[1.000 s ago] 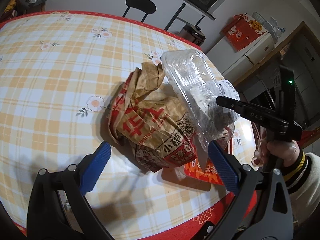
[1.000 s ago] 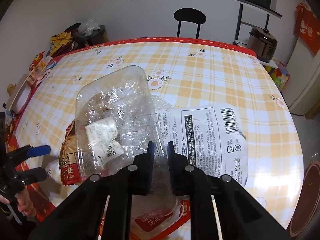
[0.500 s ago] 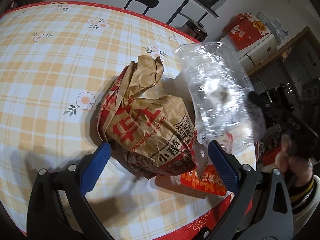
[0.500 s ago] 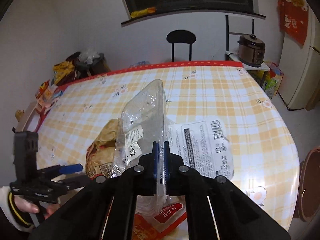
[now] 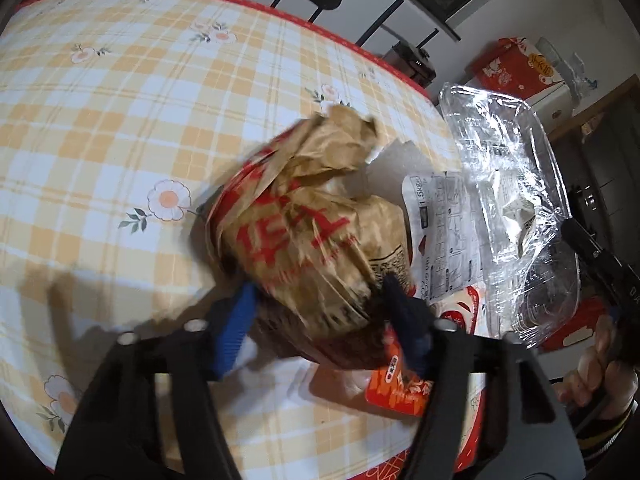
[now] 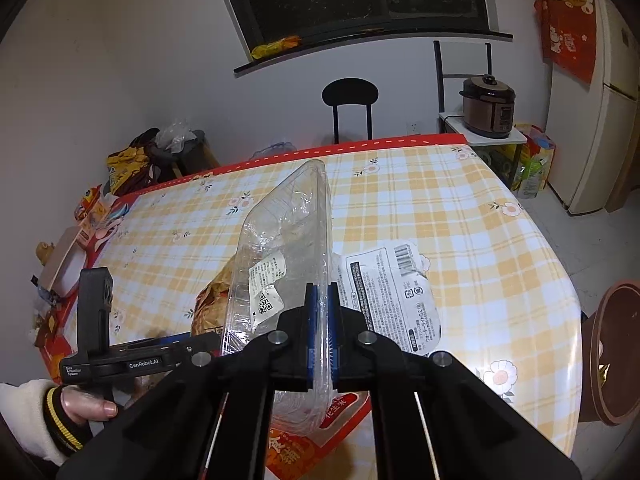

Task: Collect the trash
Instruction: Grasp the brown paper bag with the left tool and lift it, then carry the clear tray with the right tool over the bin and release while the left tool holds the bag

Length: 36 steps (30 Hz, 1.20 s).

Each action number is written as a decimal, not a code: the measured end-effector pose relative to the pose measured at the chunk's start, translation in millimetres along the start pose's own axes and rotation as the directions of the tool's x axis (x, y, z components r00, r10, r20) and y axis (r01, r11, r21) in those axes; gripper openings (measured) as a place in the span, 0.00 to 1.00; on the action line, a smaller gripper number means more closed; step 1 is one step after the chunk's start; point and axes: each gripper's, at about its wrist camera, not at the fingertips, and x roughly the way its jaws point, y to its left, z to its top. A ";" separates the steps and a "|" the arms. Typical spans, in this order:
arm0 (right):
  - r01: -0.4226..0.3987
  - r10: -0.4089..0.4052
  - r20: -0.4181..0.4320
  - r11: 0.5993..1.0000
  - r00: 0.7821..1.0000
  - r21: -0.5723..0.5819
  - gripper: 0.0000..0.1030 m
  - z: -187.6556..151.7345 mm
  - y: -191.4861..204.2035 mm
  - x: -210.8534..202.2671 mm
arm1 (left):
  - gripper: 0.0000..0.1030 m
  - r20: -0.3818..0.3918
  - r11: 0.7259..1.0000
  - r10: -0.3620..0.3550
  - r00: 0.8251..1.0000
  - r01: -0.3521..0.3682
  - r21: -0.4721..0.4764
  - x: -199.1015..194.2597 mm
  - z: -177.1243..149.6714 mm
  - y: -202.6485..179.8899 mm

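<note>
Right gripper (image 6: 322,320) clamped on clear plastic tray (image 6: 286,248), lifted to expose paper bag (image 5: 316,240); left gripper (image 5: 316,320) just closing, seemingly pinching it.

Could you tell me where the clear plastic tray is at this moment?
The clear plastic tray is pinched by its rim in the right gripper, raised on edge above the table, right of the brown paper bag in the left-wrist view.

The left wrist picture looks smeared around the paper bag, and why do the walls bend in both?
Left wrist view: motion blur smears the crumpled paper bag and left tool. Right wrist view: sharp; light glints on the clear plastic tray. Both: fisheye lens curves edges.
</note>
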 end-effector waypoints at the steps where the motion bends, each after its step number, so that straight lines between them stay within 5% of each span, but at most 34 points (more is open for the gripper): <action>1: -0.001 0.001 0.003 1.000 1.000 0.002 0.07 0.0 0.1 -1.7 | 0.54 0.011 1.000 -0.001 1.000 0.001 0.007 -4.1 -0.2 -0.3; 11: -0.011 0.012 0.044 1.000 0.999 -0.008 0.07 3.6 12.0 -20.6 | 0.49 0.142 0.999 -0.001 0.990 -0.006 0.047 -62.4 -3.3 6.3; 21: 0.014 -0.012 0.103 1.000 0.995 -0.021 0.07 8.5 28.1 -52.5 | 0.49 0.298 0.993 0.036 0.954 -0.067 0.094 -144.5 -14.1 11.1; 36: 0.187 -0.189 0.199 0.982 0.962 0.033 0.07 -6.4 2.6 -144.9 | 0.49 0.363 0.976 -0.102 0.926 0.022 0.218 -182.6 -26.8 -36.0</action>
